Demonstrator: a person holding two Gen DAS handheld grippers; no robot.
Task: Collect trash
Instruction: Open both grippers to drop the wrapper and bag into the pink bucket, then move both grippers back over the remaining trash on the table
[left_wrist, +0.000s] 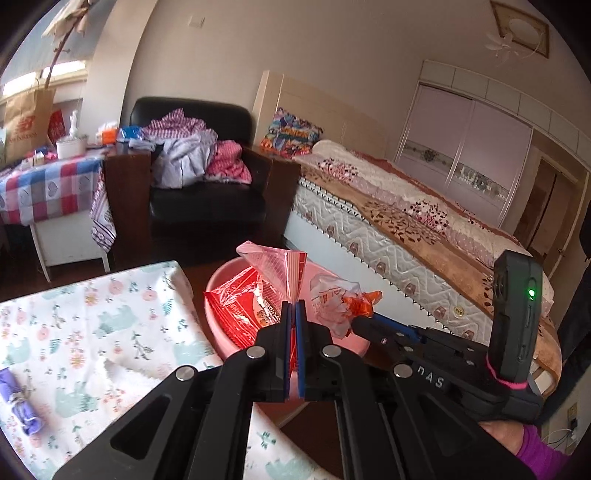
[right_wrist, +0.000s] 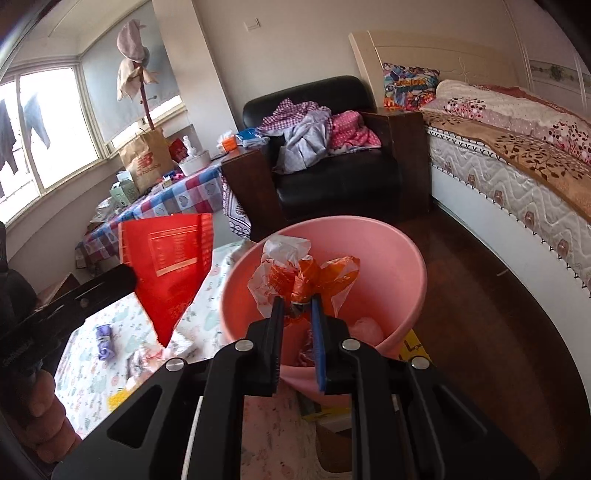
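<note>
The left gripper is pinched shut on a red wrapper, whose thin edge rises from between the 2 closed jaws. In the right wrist view that same wrapper hangs as a flat red sheet beside the pink basin, over the floral tablecloth. The right gripper stands narrow, clamped on a crumpled orange and clear wrapper held above the basin's mouth. In the left wrist view, that orange wrapper sits just to the right of the left gripper's tips, over the pink basin, which already holds red packets.

The basin appears to stand against the edge of the cloth-covered surface, though its base is hidden. Dark bare floor lies open between it and the bed, with a black armchair beyond. A small purple item lies on the cloth, well apart from both tools.
</note>
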